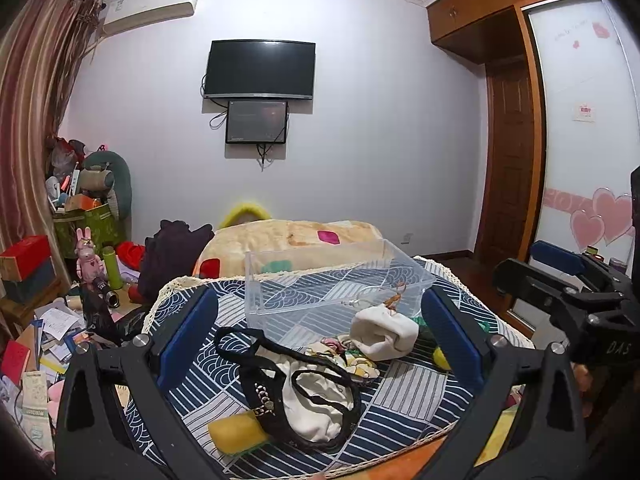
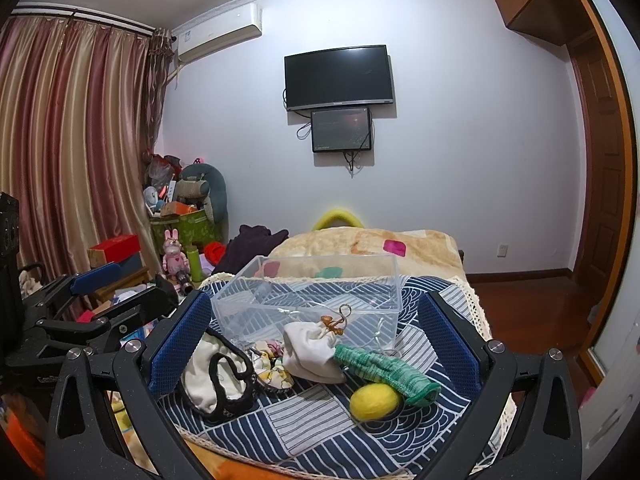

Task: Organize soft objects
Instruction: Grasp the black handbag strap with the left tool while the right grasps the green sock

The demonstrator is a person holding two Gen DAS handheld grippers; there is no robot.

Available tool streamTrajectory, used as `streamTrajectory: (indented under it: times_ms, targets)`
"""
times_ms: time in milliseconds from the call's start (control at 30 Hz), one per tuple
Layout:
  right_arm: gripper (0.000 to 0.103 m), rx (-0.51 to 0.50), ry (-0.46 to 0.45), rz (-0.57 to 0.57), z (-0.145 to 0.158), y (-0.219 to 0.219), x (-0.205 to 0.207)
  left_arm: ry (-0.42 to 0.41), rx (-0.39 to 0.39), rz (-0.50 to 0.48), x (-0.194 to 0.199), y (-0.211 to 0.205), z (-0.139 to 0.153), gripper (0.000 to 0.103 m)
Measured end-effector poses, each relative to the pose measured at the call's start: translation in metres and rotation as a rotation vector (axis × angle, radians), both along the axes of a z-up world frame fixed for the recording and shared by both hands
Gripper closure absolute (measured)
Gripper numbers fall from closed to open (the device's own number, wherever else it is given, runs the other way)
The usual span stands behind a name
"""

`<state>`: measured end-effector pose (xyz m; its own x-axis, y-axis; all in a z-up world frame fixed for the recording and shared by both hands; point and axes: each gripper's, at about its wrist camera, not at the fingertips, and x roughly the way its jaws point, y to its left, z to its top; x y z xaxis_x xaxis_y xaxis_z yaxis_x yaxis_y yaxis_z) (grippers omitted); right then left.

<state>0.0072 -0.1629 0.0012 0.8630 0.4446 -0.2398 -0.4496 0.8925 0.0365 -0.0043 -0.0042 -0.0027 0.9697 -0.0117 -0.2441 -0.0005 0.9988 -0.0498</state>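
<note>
A clear plastic box (image 1: 320,280) (image 2: 308,296) stands empty on the blue patterned cloth (image 1: 408,392) (image 2: 304,424). In front of it lie a white drawstring pouch (image 1: 382,332) (image 2: 312,350), a white and black garment (image 1: 308,396) (image 2: 212,376), a small floral cloth (image 2: 272,372), a green knitted piece (image 2: 384,372), a yellow ball (image 2: 374,400) and a yellow sponge (image 1: 236,432). My left gripper (image 1: 320,340) is open over the garment and holds nothing. My right gripper (image 2: 316,352) is open over the pile and holds nothing.
The cloth covers a small table in front of a bed with a beige blanket (image 1: 288,240) (image 2: 360,248). Boxes, toys and papers clutter the floor at the left (image 1: 60,320) (image 2: 176,256). A wardrobe (image 1: 580,140) stands at the right.
</note>
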Motion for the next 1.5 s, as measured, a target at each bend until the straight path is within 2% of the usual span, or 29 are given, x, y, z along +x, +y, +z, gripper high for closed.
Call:
streamTrajectory:
  times_ms: [133, 333, 600, 800, 900, 1000, 1067, 1167, 1233, 1333, 1500]
  targets:
    - [0.000, -0.002, 0.003, -0.017, -0.001, -0.007, 0.000, 0.036, -0.010, -0.001, 0.005, 0.009, -0.006, 0.000]
    - [0.000, -0.044, 0.021, -0.074, -0.013, -0.014, 0.010, 0.131, -0.026, 0.013, 0.011, 0.030, -0.032, 0.000]
    - [0.000, -0.068, 0.157, -0.113, -0.043, -0.027, 0.036, 0.243, -0.074, 0.006, 0.029, 0.043, -0.063, 0.001]
    - [0.002, -0.066, 0.276, -0.117, -0.070, -0.036, 0.048, 0.297, -0.094, -0.013, 0.046, 0.042, -0.074, 0.020]
    - [0.014, -0.063, 0.319, -0.107, -0.076, -0.037, 0.052, 0.325, -0.105, -0.018, 0.053, 0.042, -0.080, 0.032]
    - [0.027, -0.063, 0.336, -0.100, -0.079, -0.037, 0.051, 0.348, -0.107, -0.018, 0.059, 0.044, -0.086, 0.050]
    - [0.032, -0.066, 0.338, -0.093, -0.080, -0.037, 0.051, 0.369, -0.117, -0.028, 0.064, 0.045, -0.091, 0.062]
    - [0.043, -0.081, 0.369, -0.068, -0.085, -0.030, 0.057, 0.380, -0.130, -0.033, 0.071, 0.047, -0.095, 0.071]
    - [0.044, -0.080, 0.386, -0.065, -0.089, -0.028, 0.062, 0.381, -0.128, -0.033, 0.073, 0.047, -0.096, 0.078]
    - [0.058, -0.076, 0.408, -0.067, -0.094, -0.026, 0.068, 0.373, -0.135, -0.035, 0.078, 0.049, -0.096, 0.082]
    - [0.059, -0.056, 0.413, -0.068, -0.095, -0.027, 0.068, 0.343, -0.155, -0.040, 0.086, 0.053, -0.086, 0.085]
